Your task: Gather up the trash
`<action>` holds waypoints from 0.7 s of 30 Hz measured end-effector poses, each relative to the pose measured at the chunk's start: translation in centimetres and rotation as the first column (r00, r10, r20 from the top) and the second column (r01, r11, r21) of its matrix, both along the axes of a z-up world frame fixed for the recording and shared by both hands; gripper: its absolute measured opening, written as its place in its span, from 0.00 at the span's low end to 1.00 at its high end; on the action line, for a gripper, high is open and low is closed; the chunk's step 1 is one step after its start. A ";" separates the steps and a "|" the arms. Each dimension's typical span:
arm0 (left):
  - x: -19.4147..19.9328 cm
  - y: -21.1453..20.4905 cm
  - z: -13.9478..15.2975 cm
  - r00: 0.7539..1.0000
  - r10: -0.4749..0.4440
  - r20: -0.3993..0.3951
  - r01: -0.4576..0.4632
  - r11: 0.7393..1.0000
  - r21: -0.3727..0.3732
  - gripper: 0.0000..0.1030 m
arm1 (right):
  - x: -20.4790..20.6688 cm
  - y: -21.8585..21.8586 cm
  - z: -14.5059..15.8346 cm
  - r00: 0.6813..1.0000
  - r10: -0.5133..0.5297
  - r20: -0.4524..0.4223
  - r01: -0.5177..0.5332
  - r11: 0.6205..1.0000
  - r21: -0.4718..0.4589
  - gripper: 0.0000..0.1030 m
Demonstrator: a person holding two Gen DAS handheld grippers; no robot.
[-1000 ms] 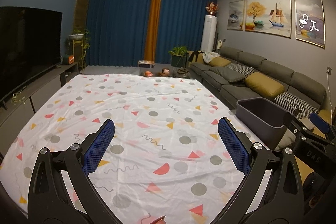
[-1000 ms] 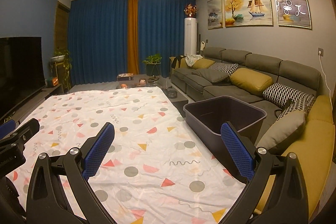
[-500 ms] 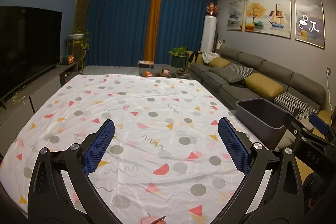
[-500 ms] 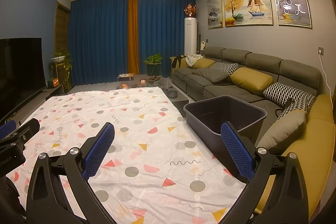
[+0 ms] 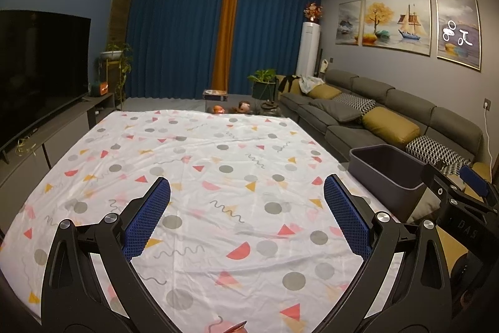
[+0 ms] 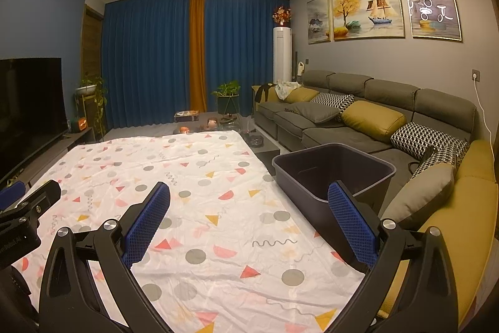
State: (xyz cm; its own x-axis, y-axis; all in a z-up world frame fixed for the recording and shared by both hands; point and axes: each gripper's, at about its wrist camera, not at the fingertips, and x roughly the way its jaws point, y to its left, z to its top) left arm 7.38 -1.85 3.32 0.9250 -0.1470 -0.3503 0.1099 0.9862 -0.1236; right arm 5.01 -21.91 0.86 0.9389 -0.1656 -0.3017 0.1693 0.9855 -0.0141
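A: Where does the trash go?

B: Into the dark grey bin (image 6: 333, 170), as far as one can tell. It stands at the right edge of the tabletop (image 5: 218, 164), just beside the cloth and in front of the grey sofa (image 6: 368, 120). In the right wrist view its inside looks dark and bare, though the bottom is partly hidden by the near finger.

A: And the trash itself?

B: I can't point to any with confidence. At the very bottom edge of the left wrist view there is a small orange-pink scrap (image 5: 234, 328), cut off by the frame; what it is I can't tell.

A: The grippers?

B: The left gripper (image 5: 248, 214) hangs above the patterned white cloth (image 5: 202, 145), jaws spread wide, nothing between its blue pads (image 5: 146, 223). The right gripper (image 6: 249, 217) is likewise spread wide and holds nothing; its right finger overlaps the near rim of the bin in the picture, and whether they touch I can't say.

A: What surrounds it all?

B: Yellow and checked cushions (image 6: 371, 117) on the sofa, three paintings (image 6: 365, 10) on the wall above, blue curtains (image 5: 174, 36) with an orange strip at the far end, a dark television (image 5: 37, 71) on the left.
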 end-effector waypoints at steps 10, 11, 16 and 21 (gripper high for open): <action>0.0 0.0 0.0 1.000 0.000 -0.001 0.000 1.000 0.000 0.94 | -0.1 0.1 0.1 1.000 0.000 -0.001 0.000 1.000 0.003 0.95; 0.0 0.0 0.0 1.000 0.000 -0.001 0.000 1.000 -0.001 0.94 | -0.1 0.1 0.1 1.000 -0.001 -0.001 0.001 1.000 0.002 0.95; 0.1 0.0 0.0 1.000 0.000 -0.001 0.000 1.000 -0.001 0.94 | -0.1 0.0 0.1 1.000 -0.001 -0.001 0.001 1.000 0.003 0.95; 0.0 0.0 -0.1 1.000 -0.004 -0.001 0.004 1.000 -0.003 0.94 | -0.2 0.1 0.3 1.000 0.001 0.000 -0.001 1.000 0.004 0.95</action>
